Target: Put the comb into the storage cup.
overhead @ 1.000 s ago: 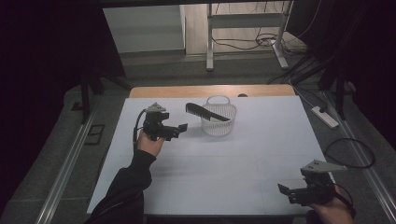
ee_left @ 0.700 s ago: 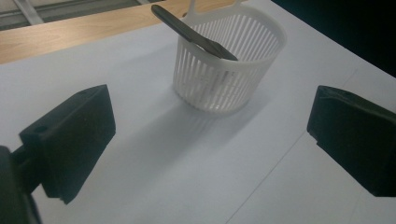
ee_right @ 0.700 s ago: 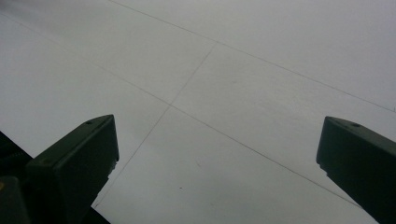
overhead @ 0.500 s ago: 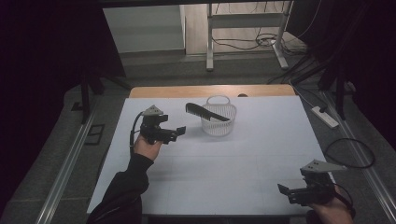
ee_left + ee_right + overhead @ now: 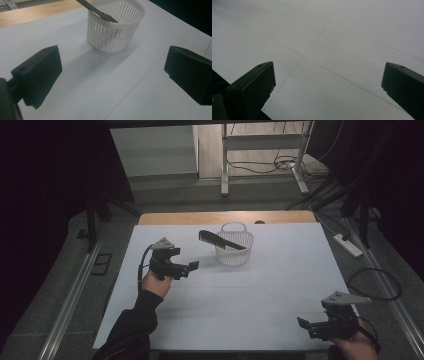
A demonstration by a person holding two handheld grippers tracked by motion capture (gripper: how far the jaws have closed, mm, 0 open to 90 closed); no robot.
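Since the earlier frames, the left gripper (image 5: 191, 265) has been drawn a little toward the near side of the table (image 5: 280, 290), away from the basket (image 5: 234, 244); the right gripper (image 5: 303, 324) has been kept where it was, at the near right corner. Both are released: in each gripper view the two black jaws are seen set wide apart with nothing between them. The left gripper is held just above the white tabletop, left of the basket and near it but clear of it, pointing toward it. The white slatted basket (image 5: 115, 27) is stood upright on the far middle of the table. A dark comb (image 5: 221, 240) is propped in it (one end down inside, the other end sticking out over the rim toward the far left). Under the right gripper, bare white tabletop (image 5: 342, 50) with thin seam lines is seen.
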